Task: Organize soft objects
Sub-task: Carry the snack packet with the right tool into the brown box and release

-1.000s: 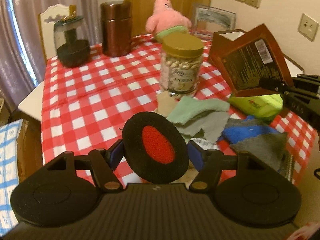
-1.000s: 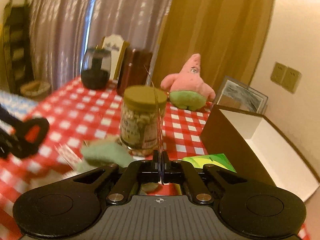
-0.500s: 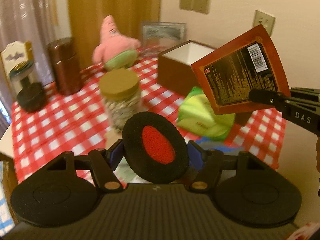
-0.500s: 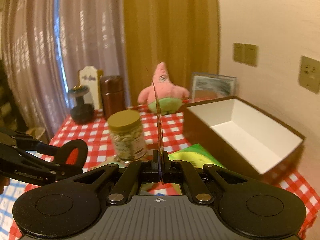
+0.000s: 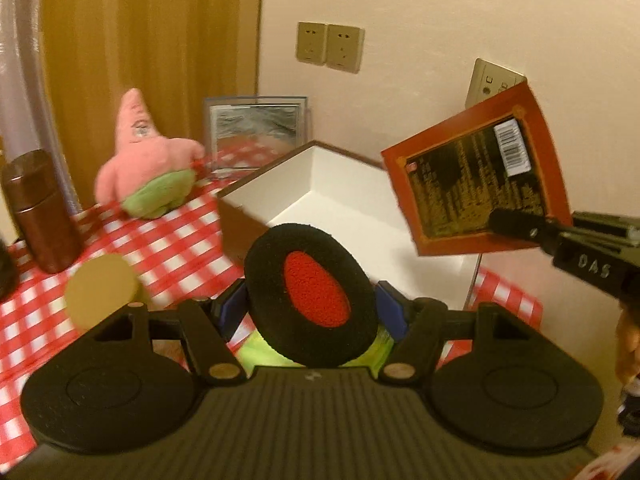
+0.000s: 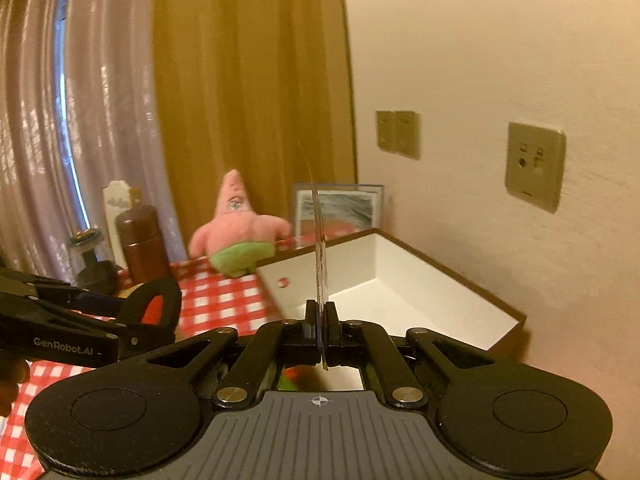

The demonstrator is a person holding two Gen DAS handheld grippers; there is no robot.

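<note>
Swung since a second ago from the cloth pile toward the open white-lined box (image 5: 344,196), now just ahead of both. Left tool (image 5: 310,312) clamped on a black foam pad with a red centre (image 5: 312,294), held upright. Right tool (image 6: 320,320) pinched tight on a flat red packet (image 5: 476,176), edge-on in its own view. Further left and beyond: red-checked desk (image 5: 168,240), brown canister (image 5: 38,210), pink starfish plush (image 5: 148,172). Behind: framed picture (image 5: 256,136), wall sockets (image 5: 330,48), golden curtain (image 6: 248,100).

A round black foam pad (image 5: 310,298) with a red oval centre stands on edge, tilted, above the white-lined box (image 5: 344,204).
</note>
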